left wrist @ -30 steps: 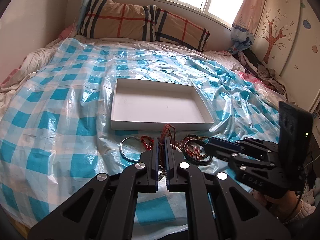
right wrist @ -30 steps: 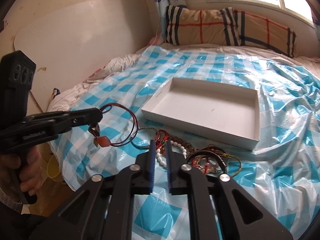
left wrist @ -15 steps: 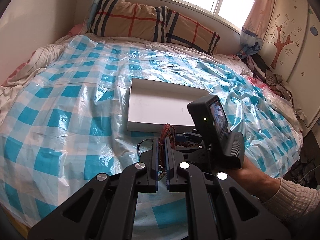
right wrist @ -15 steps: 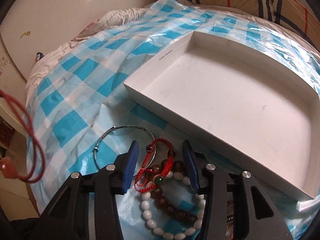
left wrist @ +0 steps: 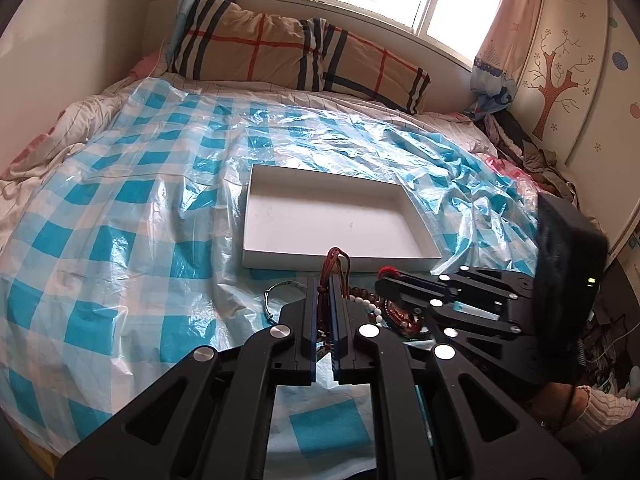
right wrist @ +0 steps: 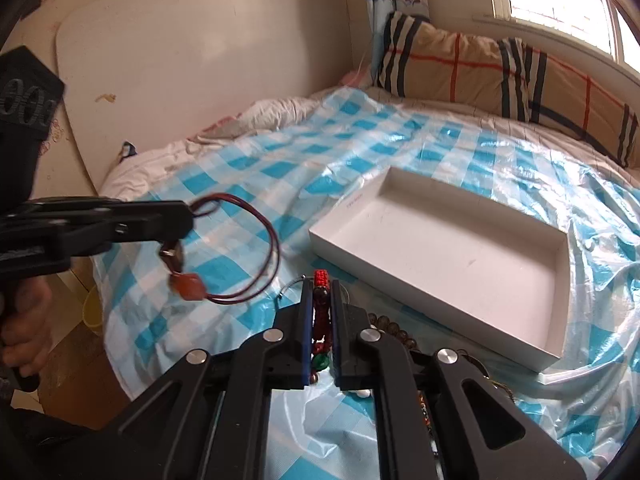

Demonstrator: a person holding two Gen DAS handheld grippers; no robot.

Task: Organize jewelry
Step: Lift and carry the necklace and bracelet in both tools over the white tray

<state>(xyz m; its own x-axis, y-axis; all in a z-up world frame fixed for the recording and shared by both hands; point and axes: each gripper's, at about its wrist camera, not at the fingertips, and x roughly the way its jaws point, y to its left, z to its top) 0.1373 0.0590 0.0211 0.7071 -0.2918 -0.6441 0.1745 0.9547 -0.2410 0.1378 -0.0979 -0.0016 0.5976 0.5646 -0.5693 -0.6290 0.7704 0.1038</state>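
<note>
An empty white tray (left wrist: 280,258) (right wrist: 344,236) lies on the blue checked plastic sheet on the bed. My left gripper (left wrist: 323,280) (right wrist: 188,216) is shut on a red cord necklace (left wrist: 338,258) (right wrist: 256,264) with an orange pendant (right wrist: 190,286), held in the air left of the tray. My right gripper (right wrist: 321,284) (left wrist: 382,280) is shut on a red beaded bracelet (right wrist: 320,316), lifted above the jewelry pile. The pile, with a white bead bracelet (left wrist: 370,306) and a silver bangle (left wrist: 276,292), lies in front of the tray.
A plaid pillow (left wrist: 296,56) lies at the head of the bed under the window. A white board (right wrist: 192,64) leans on the left wall. Clothes (left wrist: 532,156) are heaped at the bed's right side, by a wardrobe (left wrist: 576,60).
My right gripper was open low over the red bracelet; now it is shut on it and has lifted back. My left gripper still holds the cord necklace.
</note>
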